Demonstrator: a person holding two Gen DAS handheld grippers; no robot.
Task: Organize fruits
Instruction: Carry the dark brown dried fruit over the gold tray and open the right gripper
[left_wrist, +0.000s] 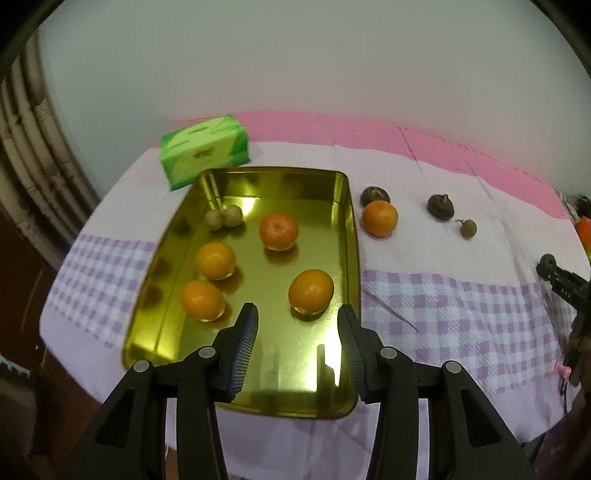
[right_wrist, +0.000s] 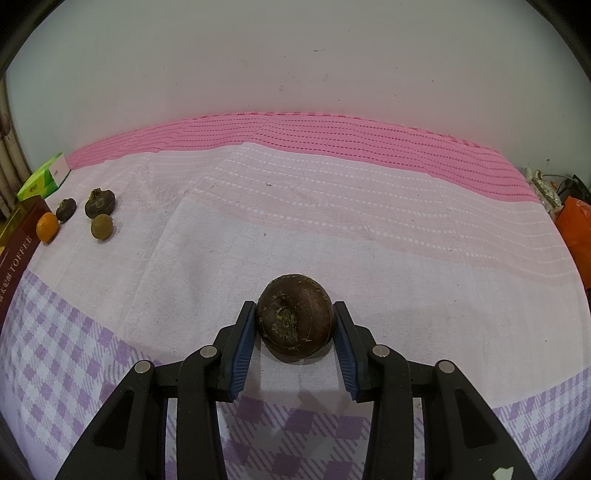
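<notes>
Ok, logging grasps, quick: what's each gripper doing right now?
Left gripper: open, empty, above the tray.
Right gripper: shut on the brown fruit.

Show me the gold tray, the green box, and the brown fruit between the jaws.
gold tray (left_wrist: 295, 365): left wrist view, bare floor.
green box (left_wrist: 205, 153): left wrist view, front face.
brown fruit (right_wrist: 295, 315): right wrist view, top middle.

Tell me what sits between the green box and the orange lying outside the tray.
In the left wrist view, the far end of the gold tray lies between the green box and the outside orange.
</notes>
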